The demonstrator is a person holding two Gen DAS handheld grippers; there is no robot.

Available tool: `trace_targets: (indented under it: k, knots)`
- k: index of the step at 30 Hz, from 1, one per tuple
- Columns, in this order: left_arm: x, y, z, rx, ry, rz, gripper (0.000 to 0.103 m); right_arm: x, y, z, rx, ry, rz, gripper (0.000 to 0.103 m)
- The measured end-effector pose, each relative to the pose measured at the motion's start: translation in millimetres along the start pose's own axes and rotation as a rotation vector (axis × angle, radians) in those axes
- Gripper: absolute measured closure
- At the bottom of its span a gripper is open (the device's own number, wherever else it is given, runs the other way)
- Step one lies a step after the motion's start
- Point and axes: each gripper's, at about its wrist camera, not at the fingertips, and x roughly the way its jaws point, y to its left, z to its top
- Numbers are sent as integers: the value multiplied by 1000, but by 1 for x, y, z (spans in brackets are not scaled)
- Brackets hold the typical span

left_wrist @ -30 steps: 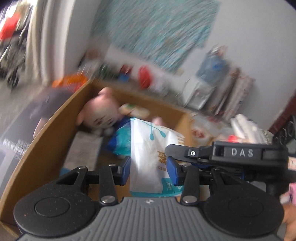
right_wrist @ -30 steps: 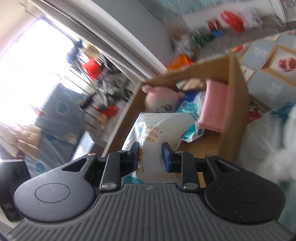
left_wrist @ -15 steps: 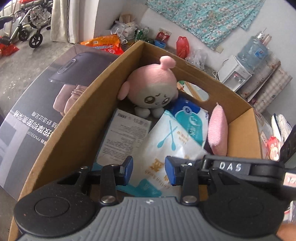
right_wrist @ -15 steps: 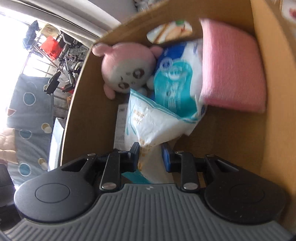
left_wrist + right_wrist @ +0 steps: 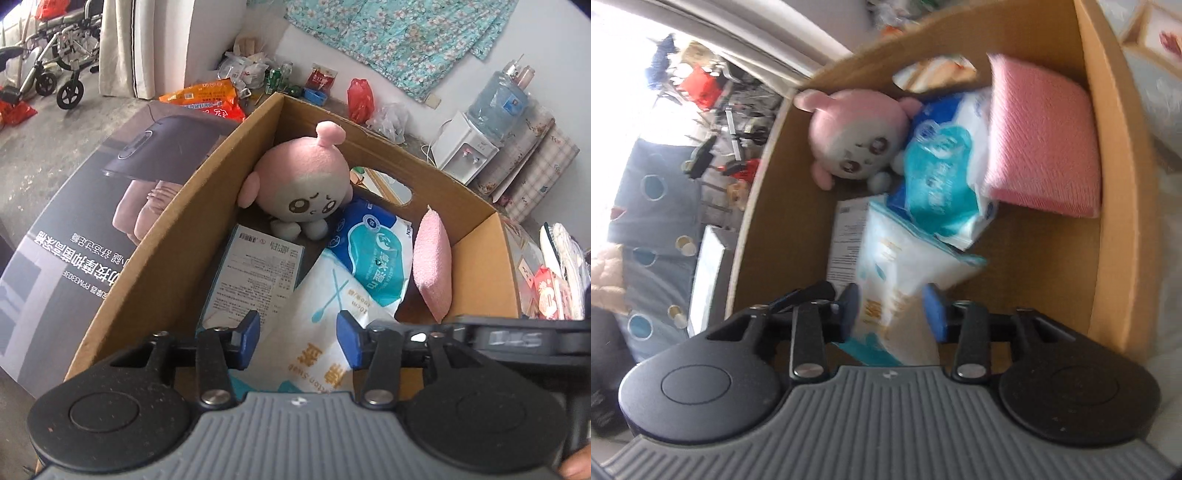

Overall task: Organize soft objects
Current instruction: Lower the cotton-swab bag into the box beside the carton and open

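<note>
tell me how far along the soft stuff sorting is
Done: the pink plush toy, blue wipes pack and pink pad already sit in the cardboard box. In hand: the white cotton swab bag is lowered into the box between the left gripper and right gripper, both with jaws opening. Left: pulling both grippers clear.
</note>
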Motion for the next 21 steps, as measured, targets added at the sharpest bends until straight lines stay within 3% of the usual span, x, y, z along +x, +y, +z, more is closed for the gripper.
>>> trace_targets:
  k: [10, 16, 21]
  knots:
    - [0, -31, -18, 136, 40, -45, 54, -94, -3, -12, -78, -149, 192, 61]
    - [11, -37, -27, 157, 118, -68, 52, -153, -33, -53, -125, -253, 261, 57]
    - [33, -33, -27, 122, 185, -30, 53, -184, -79, -96, -83, -307, 321, 57]
